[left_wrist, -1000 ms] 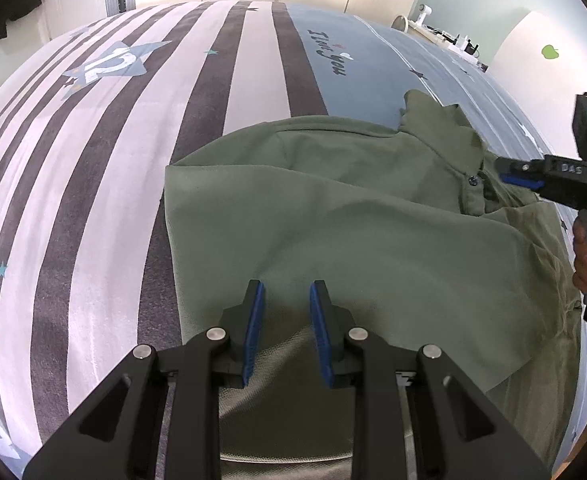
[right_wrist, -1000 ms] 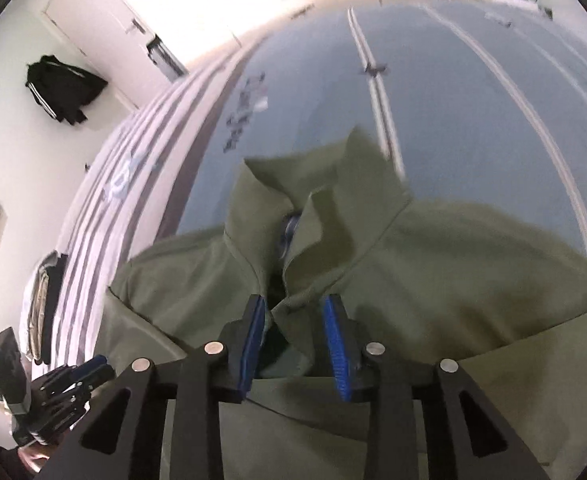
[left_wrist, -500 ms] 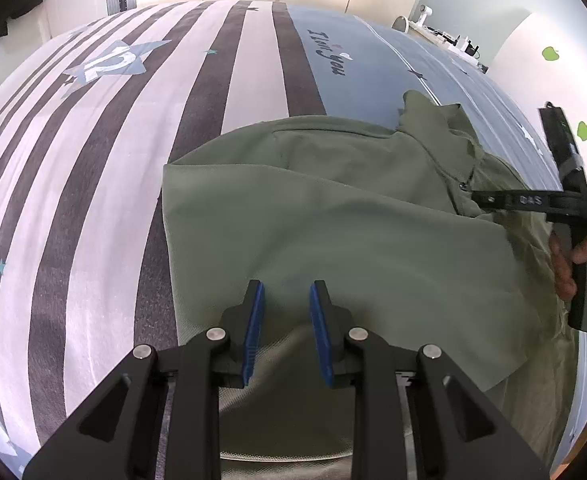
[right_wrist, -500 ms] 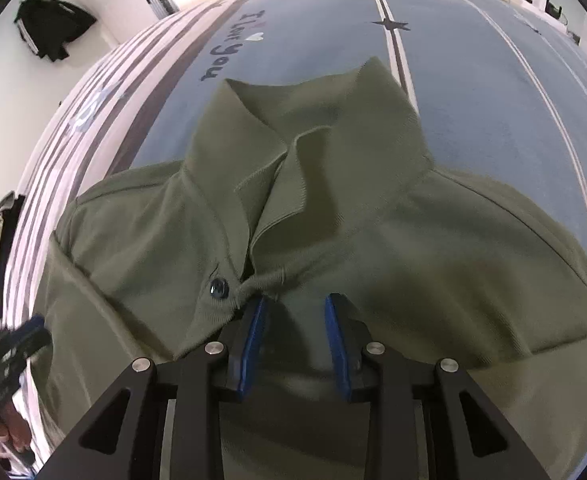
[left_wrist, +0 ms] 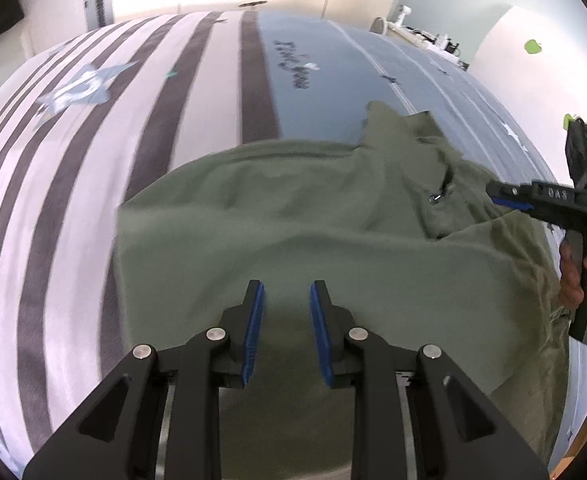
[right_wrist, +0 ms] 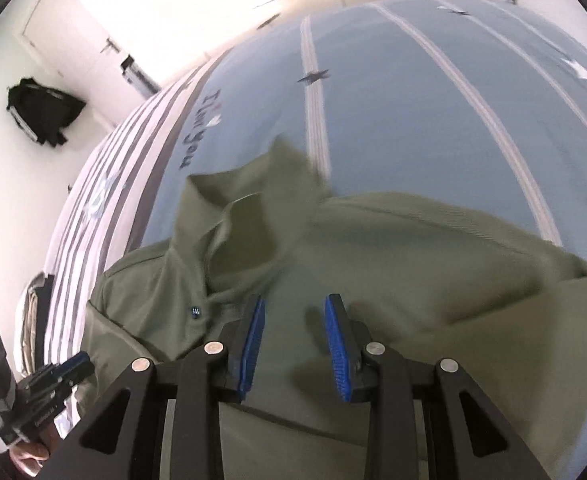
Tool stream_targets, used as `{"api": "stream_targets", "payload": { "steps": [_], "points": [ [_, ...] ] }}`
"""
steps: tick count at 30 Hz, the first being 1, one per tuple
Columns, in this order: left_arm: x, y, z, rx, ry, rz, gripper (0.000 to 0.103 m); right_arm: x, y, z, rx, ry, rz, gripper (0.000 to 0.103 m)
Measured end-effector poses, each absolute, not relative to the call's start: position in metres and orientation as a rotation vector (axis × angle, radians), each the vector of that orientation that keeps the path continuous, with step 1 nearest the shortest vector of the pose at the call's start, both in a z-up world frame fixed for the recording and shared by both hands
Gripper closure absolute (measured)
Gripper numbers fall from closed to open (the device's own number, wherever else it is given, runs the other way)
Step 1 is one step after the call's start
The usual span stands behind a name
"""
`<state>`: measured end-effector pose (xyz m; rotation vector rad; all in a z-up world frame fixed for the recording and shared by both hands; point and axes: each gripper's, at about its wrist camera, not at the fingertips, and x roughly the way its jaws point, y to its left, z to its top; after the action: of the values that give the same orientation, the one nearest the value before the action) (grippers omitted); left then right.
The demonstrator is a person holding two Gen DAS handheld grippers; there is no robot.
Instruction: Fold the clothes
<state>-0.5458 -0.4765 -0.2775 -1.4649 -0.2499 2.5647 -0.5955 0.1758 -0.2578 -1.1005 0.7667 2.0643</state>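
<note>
So nearest the lens in the left wrist view, the left gripper (left_wrist: 284,300) is being held over the lower part of an olive green polo shirt (left_wrist: 293,232). Its blue pads (left_wrist: 253,332) are parted by a narrow gap, and nothing is being pinched between them; only flat fabric is seen through the gap, underneath.

Same deal on the other side: the right gripper (right_wrist: 295,316) is being hovered over the chest of the polo shirt (right_wrist: 413,248), just beside the button placket. A slim gap is being kept between its pads too, no cloth is being gripped, and a shadow is being cast on the fabric below.

The shirt is being left spread on the bed, with one side flap folded over the body. A bit further out, a dark button (right_wrist: 196,311) is being shown on the placket, and beyond that the collar (right_wrist: 253,200) is being propped up, kinda rumpled.

The shirt is being carried by a bedspread (left_wrist: 213,80) that's grey-and-white striped on one half and blue on the other, with "I love you" lettering (right_wrist: 201,136) past the collar. Way back by the wall, a black garment (right_wrist: 43,110) is being hung up.
</note>
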Motion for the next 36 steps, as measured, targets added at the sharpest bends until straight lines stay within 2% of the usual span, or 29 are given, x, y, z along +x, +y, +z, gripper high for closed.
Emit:
{"api": "stream_targets", "payload": {
  "steps": [9,17,24,25,26,27,30,36],
  "points": [
    [-0.607,-0.396,-0.268,-1.394,-0.214,2.474,0.079,-0.516,0.181,-0.238,-1.114,0.604,1.925,0.074],
    [-0.641,-0.341,-0.276,-1.397,-0.134,2.445,0.07,-0.425,0.201,-0.24,-1.059,0.608,1.808,0.071],
    [-0.653,-0.32,-0.286,-1.425,-0.029,2.507,0.069,-0.388,0.211,-0.243,-1.041,0.627,1.752,0.071],
    [-0.653,-0.319,-0.286,-1.414,-0.019,2.514,0.076,-0.386,0.211,-0.243,-1.039,0.629,1.755,0.071],
    [-0.653,-0.318,-0.286,-1.407,-0.01,2.52,0.096,-0.384,0.211,-0.242,-1.038,0.63,1.758,0.071],
    [-0.654,-0.317,-0.285,-1.402,0.0,2.525,0.103,-0.383,0.211,-0.242,-1.037,0.632,1.763,0.071],
    [-0.654,-0.315,-0.282,-1.387,0.013,2.541,0.103,-0.384,0.213,-0.244,-1.038,0.641,1.773,0.071],
    [-0.657,-0.316,-0.254,-1.301,-0.143,2.557,0.103,-0.371,0.213,-0.239,-1.019,0.67,1.789,0.071]
  ]
}}
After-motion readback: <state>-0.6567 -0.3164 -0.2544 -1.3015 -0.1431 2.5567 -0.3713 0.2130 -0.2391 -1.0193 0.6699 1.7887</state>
